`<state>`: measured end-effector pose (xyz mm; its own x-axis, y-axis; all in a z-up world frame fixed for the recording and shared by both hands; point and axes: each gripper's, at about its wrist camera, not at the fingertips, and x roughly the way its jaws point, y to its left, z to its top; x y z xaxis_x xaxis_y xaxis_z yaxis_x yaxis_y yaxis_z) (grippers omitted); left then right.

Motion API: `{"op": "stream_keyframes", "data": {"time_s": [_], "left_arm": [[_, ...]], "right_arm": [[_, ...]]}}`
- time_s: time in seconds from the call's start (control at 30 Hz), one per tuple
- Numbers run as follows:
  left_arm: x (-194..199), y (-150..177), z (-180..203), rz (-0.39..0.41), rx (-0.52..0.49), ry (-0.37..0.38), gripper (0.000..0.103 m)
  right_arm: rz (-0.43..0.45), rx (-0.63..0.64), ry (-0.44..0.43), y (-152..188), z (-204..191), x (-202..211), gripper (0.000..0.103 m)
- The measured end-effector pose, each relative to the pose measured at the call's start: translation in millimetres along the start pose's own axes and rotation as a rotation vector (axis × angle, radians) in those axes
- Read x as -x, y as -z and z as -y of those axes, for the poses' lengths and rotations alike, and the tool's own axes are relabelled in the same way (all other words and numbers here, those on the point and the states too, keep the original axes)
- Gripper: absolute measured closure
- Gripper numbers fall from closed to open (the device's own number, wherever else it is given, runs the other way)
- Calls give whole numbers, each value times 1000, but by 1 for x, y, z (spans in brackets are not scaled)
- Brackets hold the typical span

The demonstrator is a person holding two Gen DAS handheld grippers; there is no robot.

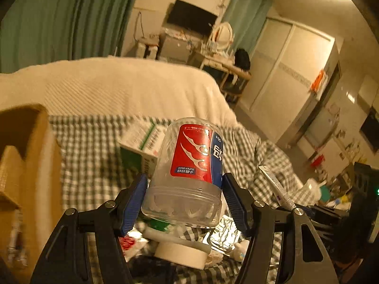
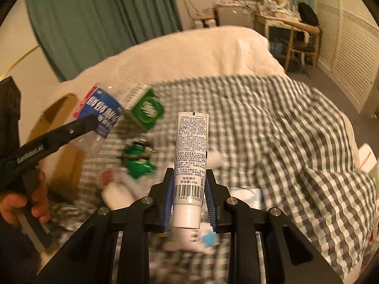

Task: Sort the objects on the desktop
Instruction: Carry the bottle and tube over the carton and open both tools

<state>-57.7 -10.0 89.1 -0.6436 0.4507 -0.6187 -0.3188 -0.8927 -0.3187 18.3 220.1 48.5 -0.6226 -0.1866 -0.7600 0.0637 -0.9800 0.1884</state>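
Clear floss-pick jar point(image 1: 189, 165) in left hand-held gripper point(image 1: 184, 189), white tube point(image 2: 190, 165) in right hand-held gripper point(image 2: 189, 189).

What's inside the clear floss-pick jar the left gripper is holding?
The jar hangs lid-down between the left gripper fingers. A few white floss picks lie in the lid end. The clear upper part looks empty; the red-and-blue label hides what's behind it.

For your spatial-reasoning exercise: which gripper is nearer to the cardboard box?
Left. The left gripper, jaws closed on the floss-pick jar, is right beside the cardboard box. The right gripper, holding the tube, is farther off over the checked cloth.
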Motion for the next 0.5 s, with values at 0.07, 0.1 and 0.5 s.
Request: {"op": "stream_keyframes", "data": {"time_s": [0.07, 0.1, 0.5], "left_arm": [[22, -9, -11, 30, 3, -24, 37], [32, -13, -17, 43, 2, -41, 37], [127, -33, -123, 99, 80, -230, 100]], "right_arm": [[29, 29, -28, -8, -22, 15, 79], [45, 55, -48, -14, -38, 24, 79], [94, 251, -248, -55, -208, 36, 79]]}}
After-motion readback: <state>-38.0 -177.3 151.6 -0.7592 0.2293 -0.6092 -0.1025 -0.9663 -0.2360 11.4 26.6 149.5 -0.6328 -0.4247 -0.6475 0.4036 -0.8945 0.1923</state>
